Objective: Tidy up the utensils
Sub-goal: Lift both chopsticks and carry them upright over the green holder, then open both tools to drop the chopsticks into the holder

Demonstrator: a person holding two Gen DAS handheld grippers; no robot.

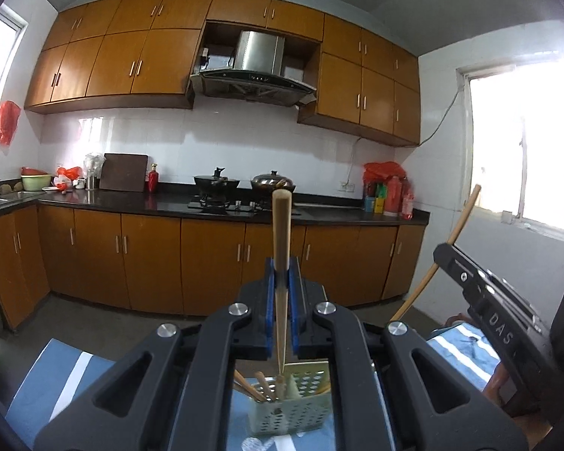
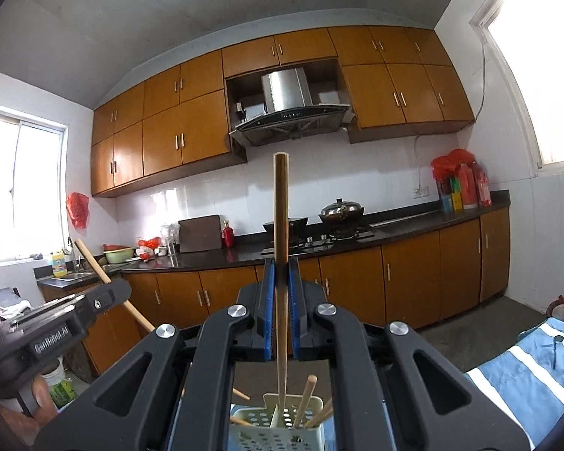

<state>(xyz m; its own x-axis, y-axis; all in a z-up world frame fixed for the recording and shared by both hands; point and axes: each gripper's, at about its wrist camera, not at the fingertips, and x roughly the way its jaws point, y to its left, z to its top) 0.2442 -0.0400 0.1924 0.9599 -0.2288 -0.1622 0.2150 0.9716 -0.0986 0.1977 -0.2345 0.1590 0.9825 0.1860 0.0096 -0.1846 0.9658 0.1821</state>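
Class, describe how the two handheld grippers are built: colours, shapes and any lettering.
Both the left gripper and right gripper are matte black, with angular linkage arms, round silver bolts and blue ribbed finger pads. Side lettering reads "DAS" on the right one, "GenRobot.AI" on the left.

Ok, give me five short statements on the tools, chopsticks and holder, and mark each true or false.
1. The left tool is shut on a chopstick. True.
2. The right tool is open. False: it grips a chopstick.
3. The holder has no chopsticks in it. False: several stand in it.
4. The holder is perforated. True.
5. The cloth under the holder is plain red. False: it is blue with white stripes.
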